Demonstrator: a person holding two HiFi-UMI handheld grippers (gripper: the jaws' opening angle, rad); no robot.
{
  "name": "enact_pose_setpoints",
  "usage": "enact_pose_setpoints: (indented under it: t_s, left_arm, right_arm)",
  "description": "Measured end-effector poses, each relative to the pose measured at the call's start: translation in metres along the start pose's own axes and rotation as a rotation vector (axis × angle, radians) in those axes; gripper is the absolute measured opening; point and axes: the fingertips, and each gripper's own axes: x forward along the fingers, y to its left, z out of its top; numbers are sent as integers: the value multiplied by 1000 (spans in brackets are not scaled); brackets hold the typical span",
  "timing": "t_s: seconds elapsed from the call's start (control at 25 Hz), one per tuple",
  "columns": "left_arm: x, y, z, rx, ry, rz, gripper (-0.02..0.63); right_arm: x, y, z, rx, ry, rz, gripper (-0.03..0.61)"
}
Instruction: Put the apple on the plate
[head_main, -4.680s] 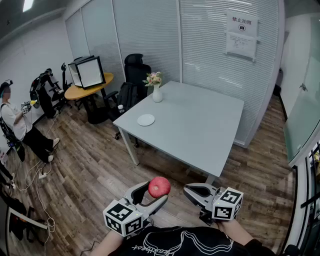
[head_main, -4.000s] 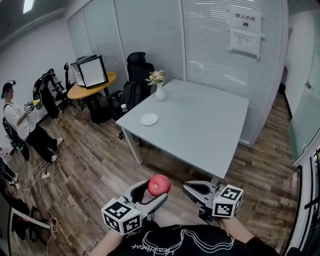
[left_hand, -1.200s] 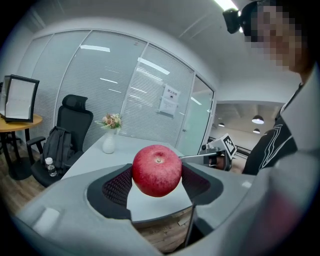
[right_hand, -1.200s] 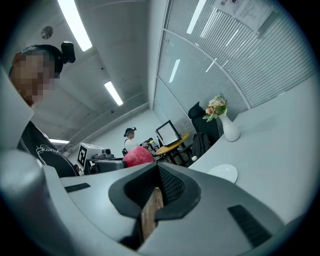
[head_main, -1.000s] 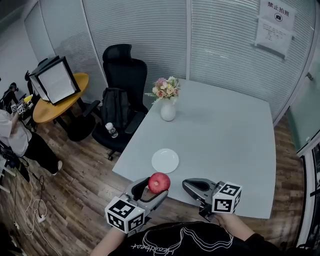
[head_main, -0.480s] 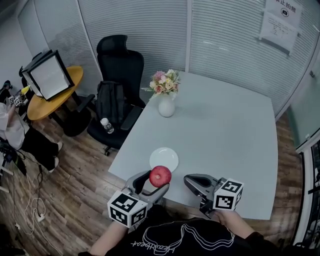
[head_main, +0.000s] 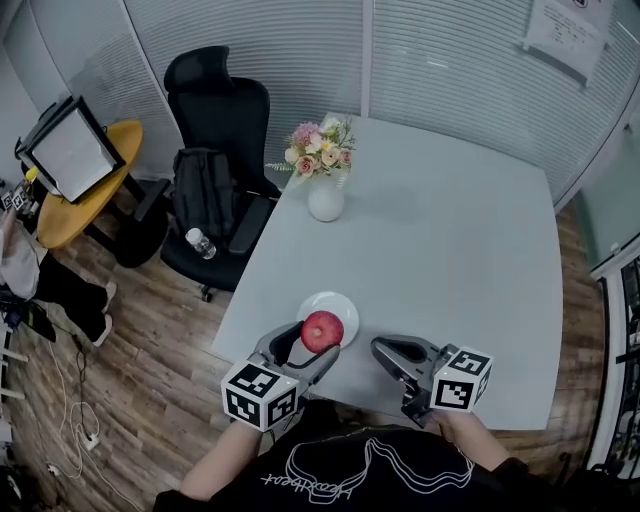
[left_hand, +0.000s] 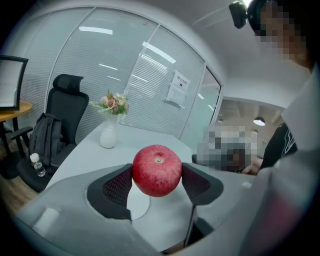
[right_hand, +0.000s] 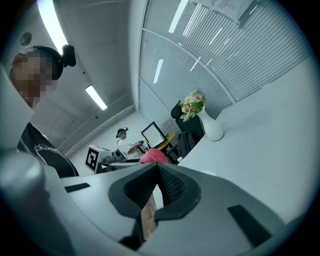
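My left gripper (head_main: 316, 338) is shut on a red apple (head_main: 322, 331), held in the air over the near part of a small white plate (head_main: 327, 302). The plate lies near the front left corner of the grey table (head_main: 450, 230). In the left gripper view the apple (left_hand: 156, 170) sits stem up between the two black pads (left_hand: 119, 186), and the plate (left_hand: 137, 204) shows below it. My right gripper (head_main: 393, 350) hovers to the right of the apple above the table's near edge, shut with nothing in it; its view shows the jaws (right_hand: 157, 176) pressed together.
A white vase of flowers (head_main: 325, 198) stands at the table's far left edge. Left of the table are a black office chair (head_main: 215, 90), a backpack (head_main: 200, 195), a bottle (head_main: 200, 243) and a round wooden table (head_main: 75, 190). A person stands at the far left.
The view has come closer to the table. My left gripper has carried the apple forward, from short of the table's edge to above the plate. The right gripper stayed beside it, shut.
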Motion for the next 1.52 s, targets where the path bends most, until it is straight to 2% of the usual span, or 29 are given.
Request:
enact_pose_setpoints:
  t_s: [0.28, 0.6, 0.84, 1.16, 1.52]
  left_arm:
    - [37, 35, -25, 30, 96, 15, 318]
    - [75, 62, -60, 103, 195, 18, 318]
    - [95, 81, -89, 106, 262, 23, 318]
    - [110, 89, -111, 143, 309, 40, 318]
    - [117, 87, -114, 202, 295, 53, 318]
  right_arm:
    - [7, -23, -3, 44, -9, -41, 8]
    - [4, -49, -5, 92, -28, -111, 8]
    - [2, -59, -10, 122, -36, -150, 8]
    - [-5, -63, -18, 156, -37, -182, 8]
    - [-9, -67, -30, 180, -17, -187, 8]
